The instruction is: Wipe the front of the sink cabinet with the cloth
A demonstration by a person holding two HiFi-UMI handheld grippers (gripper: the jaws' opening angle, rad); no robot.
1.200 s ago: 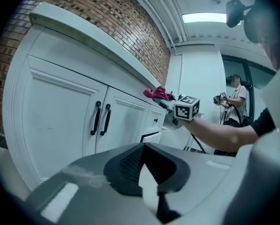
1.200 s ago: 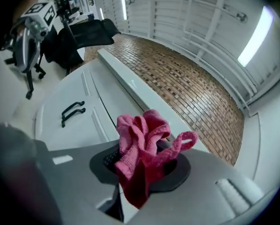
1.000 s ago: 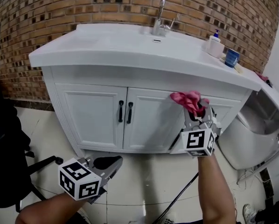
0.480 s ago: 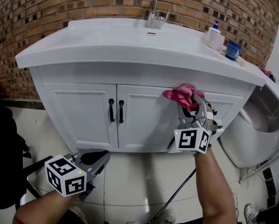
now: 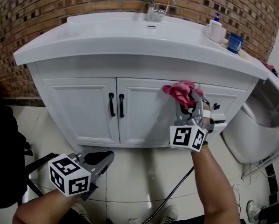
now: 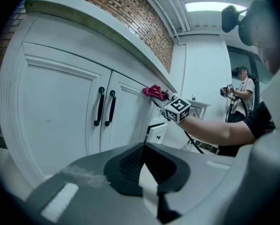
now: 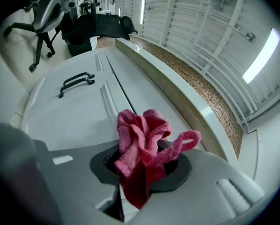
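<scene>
Bulging from right tongs (image 7: 141,168), cloth (image 7: 142,137).

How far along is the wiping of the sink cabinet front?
Done: the right gripper is shut on the pink cloth. In hand: the cloth seems pressed on the upper corner of the right door. Left: no wiped trace shows, so the left door and the rest probably remain. The left gripper hangs low, shut, empty.

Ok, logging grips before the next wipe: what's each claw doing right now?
Left claw: closed, empty.
Right claw: closed on the pink cloth.
</scene>
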